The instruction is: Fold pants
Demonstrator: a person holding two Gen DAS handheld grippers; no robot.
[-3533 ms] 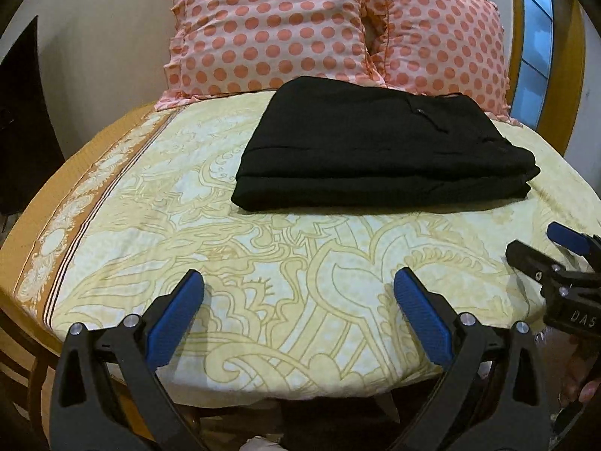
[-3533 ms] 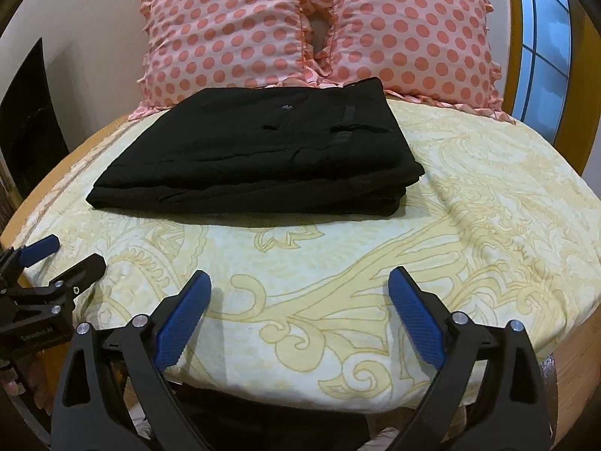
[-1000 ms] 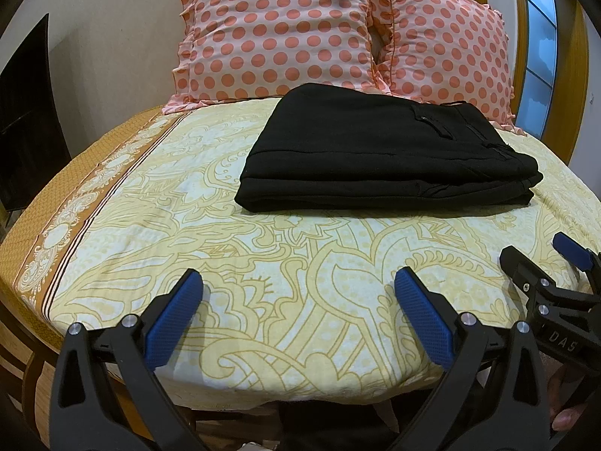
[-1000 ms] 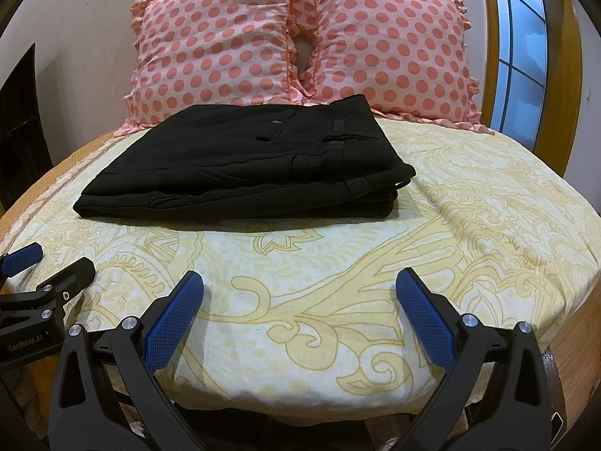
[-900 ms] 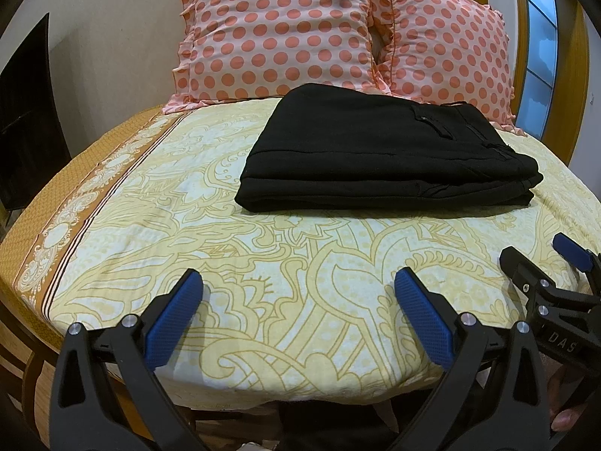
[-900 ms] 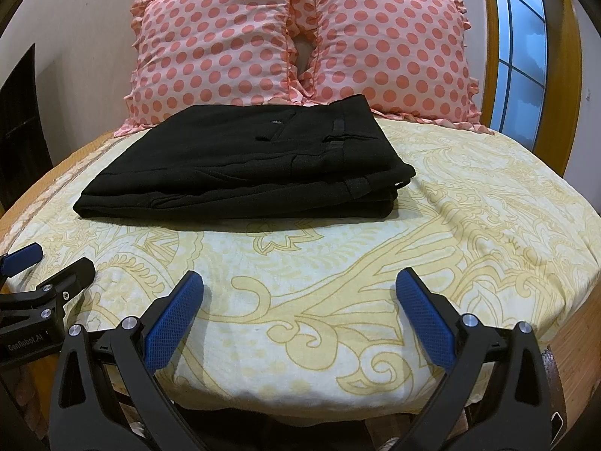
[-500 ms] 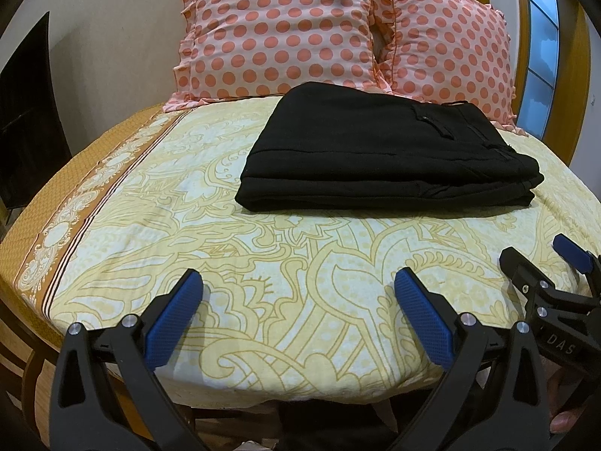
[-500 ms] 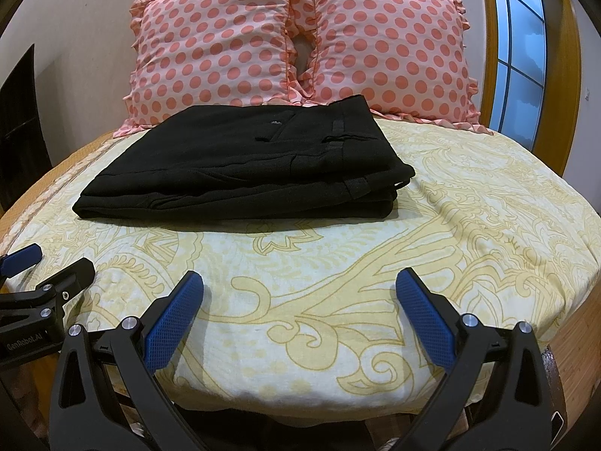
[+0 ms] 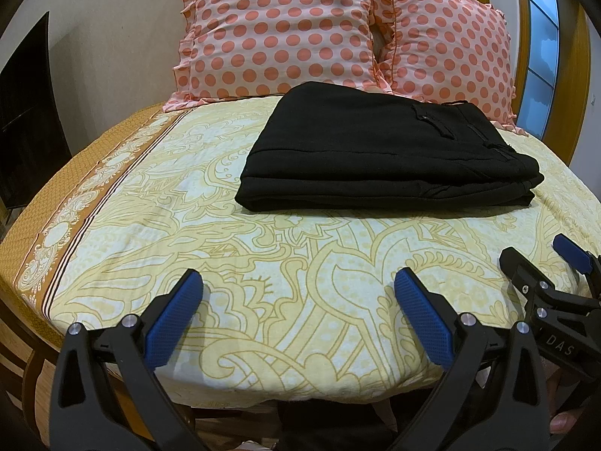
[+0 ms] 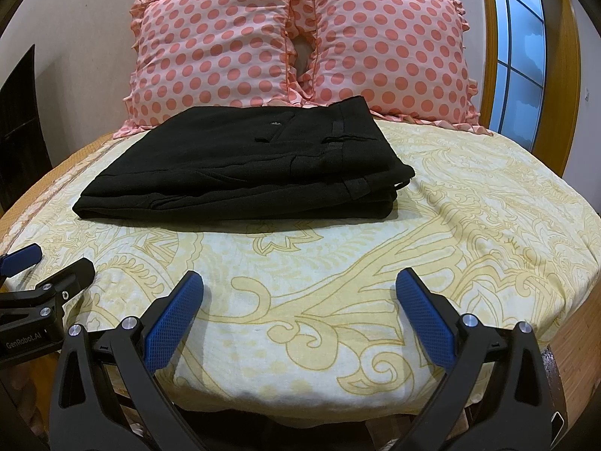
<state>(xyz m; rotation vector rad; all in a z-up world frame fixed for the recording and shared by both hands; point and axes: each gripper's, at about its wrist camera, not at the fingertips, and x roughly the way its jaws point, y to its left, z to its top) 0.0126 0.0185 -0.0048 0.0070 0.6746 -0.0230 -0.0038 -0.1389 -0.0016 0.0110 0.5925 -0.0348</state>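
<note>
While folded, pants [image 9: 383, 150] lie beyond hand-held gripper [image 9: 296, 293].

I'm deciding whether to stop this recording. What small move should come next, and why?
Probably just draw both grippers back from the bed. The black pants already lie in a compact layered stack on the yellow bedsheet, in front of the pillows. The left gripper and right gripper are open, empty and well short of the stack, so no further fold seems needed.
</note>
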